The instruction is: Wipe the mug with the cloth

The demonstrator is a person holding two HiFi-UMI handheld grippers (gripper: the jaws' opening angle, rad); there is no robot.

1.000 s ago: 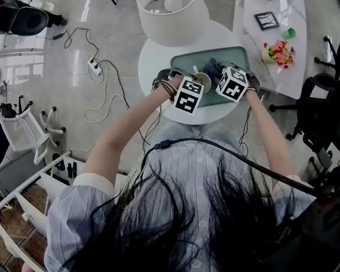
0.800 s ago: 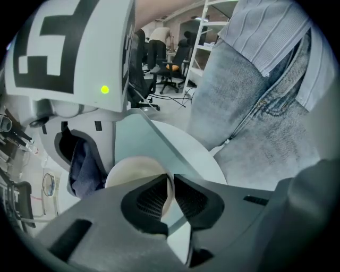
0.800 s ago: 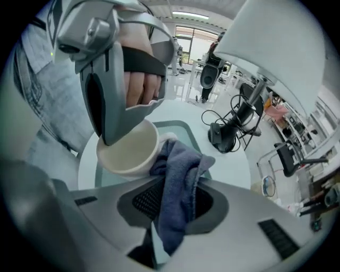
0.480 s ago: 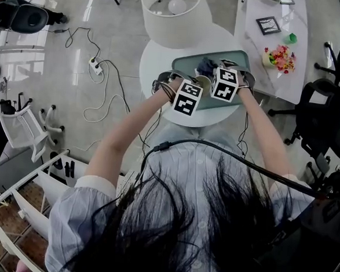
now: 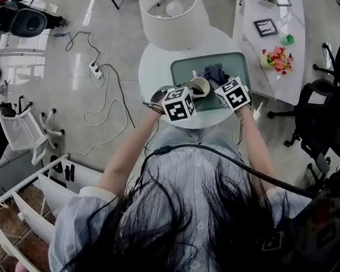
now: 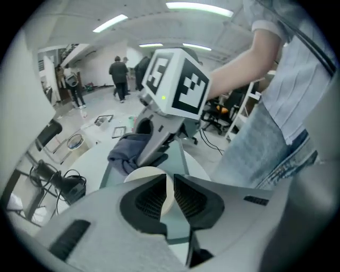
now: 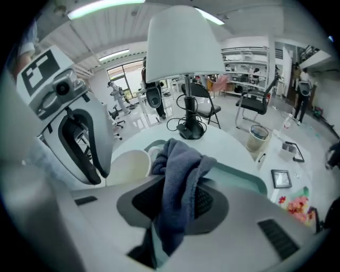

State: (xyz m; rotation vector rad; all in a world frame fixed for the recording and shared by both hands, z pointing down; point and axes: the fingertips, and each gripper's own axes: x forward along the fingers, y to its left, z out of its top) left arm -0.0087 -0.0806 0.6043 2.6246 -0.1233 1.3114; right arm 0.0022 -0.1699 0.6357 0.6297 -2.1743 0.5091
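Only the gripper views revealed the grips: left hand-held gripper (image 6: 169,183) pinched the mug (image 6: 144,173) by its rim, right hand-held gripper (image 7: 178,204) clamped the cloth (image 7: 179,159), both tilted downward.

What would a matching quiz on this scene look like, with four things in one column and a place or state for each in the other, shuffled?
Things:
1. mug
2. cloth
3. tray
4. lamp

Places or states:
A. pinched in the right hand-held gripper
B. lying flat on the round table
C. wall clamped by the left hand-held gripper
D. standing beyond the tray

Pairs: 1-C, 2-A, 3-B, 4-D
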